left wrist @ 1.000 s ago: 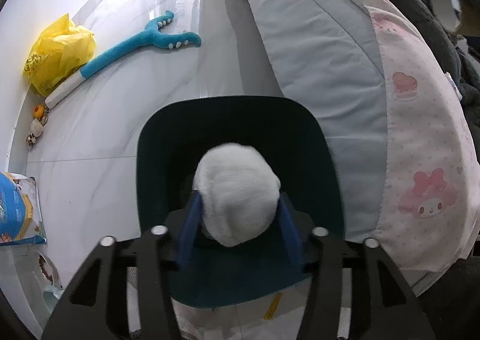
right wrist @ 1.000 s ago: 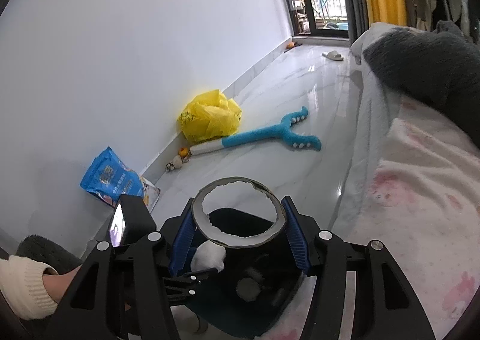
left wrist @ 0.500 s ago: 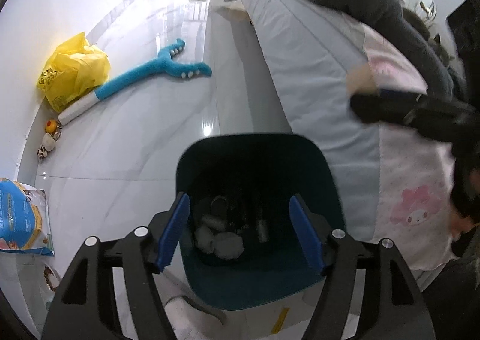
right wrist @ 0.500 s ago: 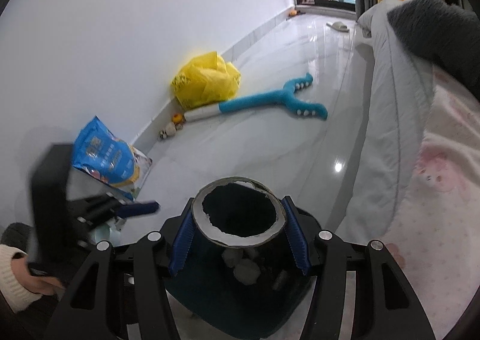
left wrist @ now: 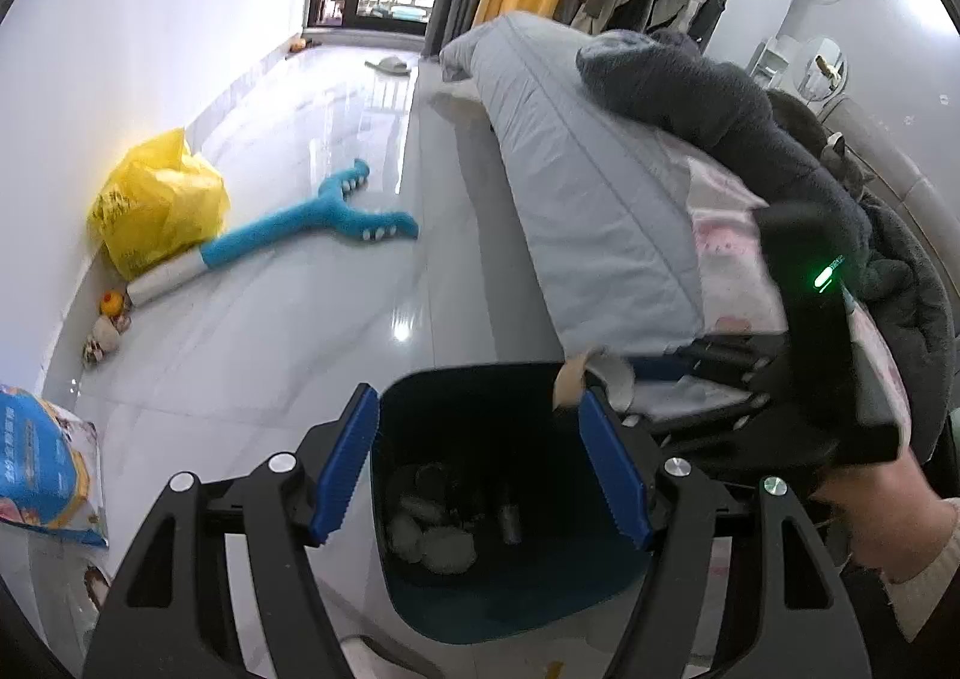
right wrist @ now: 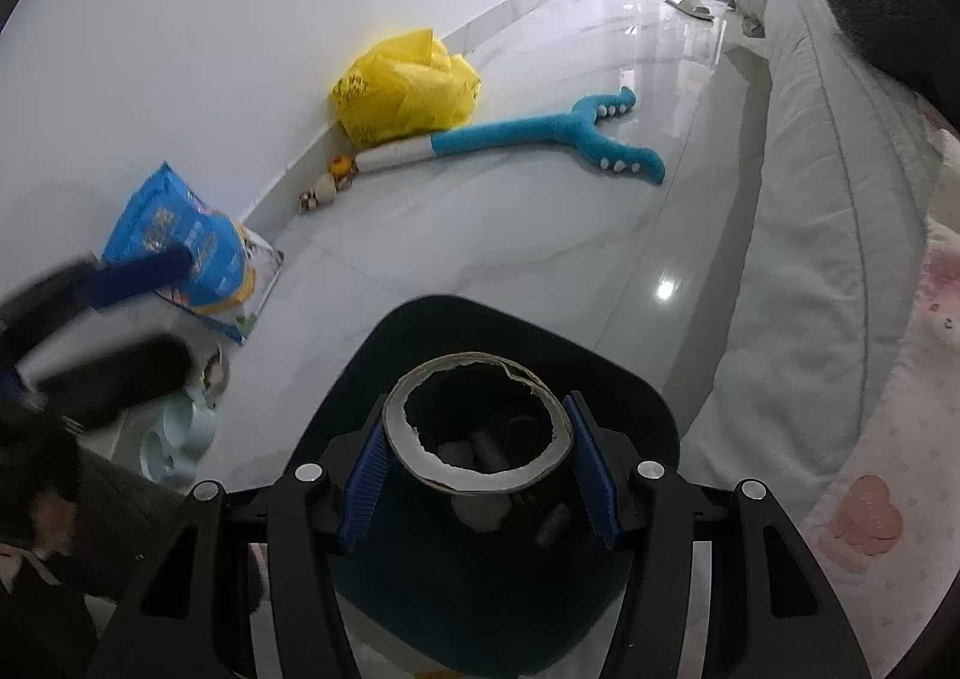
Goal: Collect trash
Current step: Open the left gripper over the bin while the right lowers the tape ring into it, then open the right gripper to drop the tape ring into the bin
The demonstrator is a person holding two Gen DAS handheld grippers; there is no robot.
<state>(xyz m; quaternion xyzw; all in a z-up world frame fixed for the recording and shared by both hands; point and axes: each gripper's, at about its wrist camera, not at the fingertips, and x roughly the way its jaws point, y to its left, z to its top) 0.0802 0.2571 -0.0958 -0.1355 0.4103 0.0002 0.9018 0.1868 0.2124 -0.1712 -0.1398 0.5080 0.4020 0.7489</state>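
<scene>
Right hand-held gripper (right wrist: 477, 478) clamps cardboard tube (right wrist: 477, 430) directly above bin (right wrist: 630, 397): release only once centred; left hand-held gripper (left wrist: 480, 469) open, empty.

Left gripper (right wrist: 90, 313) motion-blurred at right wrist view's edge. Trash bin (right wrist: 516, 331) near rim hidden behind fingers. Blue bag (left wrist: 36, 463) cut by frame.
</scene>
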